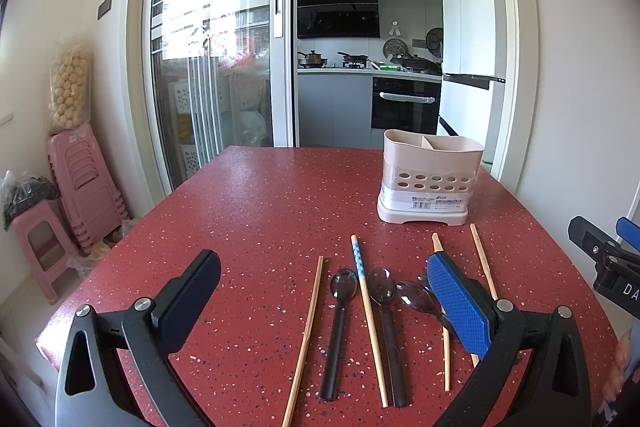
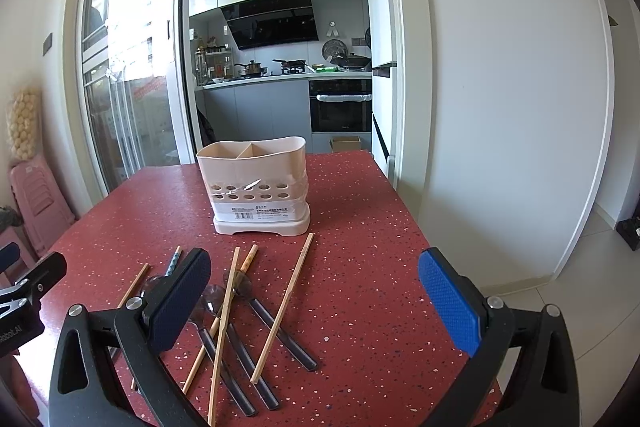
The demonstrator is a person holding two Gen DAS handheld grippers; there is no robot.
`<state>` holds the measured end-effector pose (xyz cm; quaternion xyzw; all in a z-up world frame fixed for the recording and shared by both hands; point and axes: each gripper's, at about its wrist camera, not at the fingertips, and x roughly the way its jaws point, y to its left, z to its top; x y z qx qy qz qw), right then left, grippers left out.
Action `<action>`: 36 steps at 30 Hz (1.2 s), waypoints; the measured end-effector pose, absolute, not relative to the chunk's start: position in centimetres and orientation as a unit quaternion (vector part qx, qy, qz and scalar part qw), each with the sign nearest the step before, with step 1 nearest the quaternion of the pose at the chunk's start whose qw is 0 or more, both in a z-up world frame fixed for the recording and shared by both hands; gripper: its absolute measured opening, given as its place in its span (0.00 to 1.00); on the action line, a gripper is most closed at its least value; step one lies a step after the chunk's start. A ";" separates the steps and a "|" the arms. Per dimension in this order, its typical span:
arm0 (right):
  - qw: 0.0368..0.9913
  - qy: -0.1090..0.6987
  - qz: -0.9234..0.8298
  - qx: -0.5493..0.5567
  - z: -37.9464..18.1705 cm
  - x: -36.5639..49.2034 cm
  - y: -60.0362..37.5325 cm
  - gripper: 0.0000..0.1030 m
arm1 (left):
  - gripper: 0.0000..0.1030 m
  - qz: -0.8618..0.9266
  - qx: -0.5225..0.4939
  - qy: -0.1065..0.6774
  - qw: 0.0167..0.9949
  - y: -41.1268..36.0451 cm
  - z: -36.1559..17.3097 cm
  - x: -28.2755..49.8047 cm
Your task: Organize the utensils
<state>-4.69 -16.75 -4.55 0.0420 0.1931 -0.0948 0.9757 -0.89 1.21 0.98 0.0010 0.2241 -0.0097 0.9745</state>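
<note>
- Chopsticks (image 1: pixel 308 339) and dark plastic spoons (image 1: pixel 338 327) lay scattered on the red table (image 1: pixel 248 211), just in front of the empty beige holder (image 1: pixel 430 179).
- Left gripper (image 1: pixel 324 303) and right gripper (image 2: pixel 316 295) both hung above the pile, jaws wide, holding nothing.
- Sticks looked light, stiff and prone to rolling; mid-shaft seemed the best grip.
- Spoons looked smooth and slippery; pinching the handle seemed safer than the bowl.
</note>
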 end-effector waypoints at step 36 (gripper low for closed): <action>0.977 0.191 -0.090 0.037 -4.4 -4.7 -16.0 1.00 | 1.00 -0.011 0.000 0.223 0.975 1.1 1.3 -1.0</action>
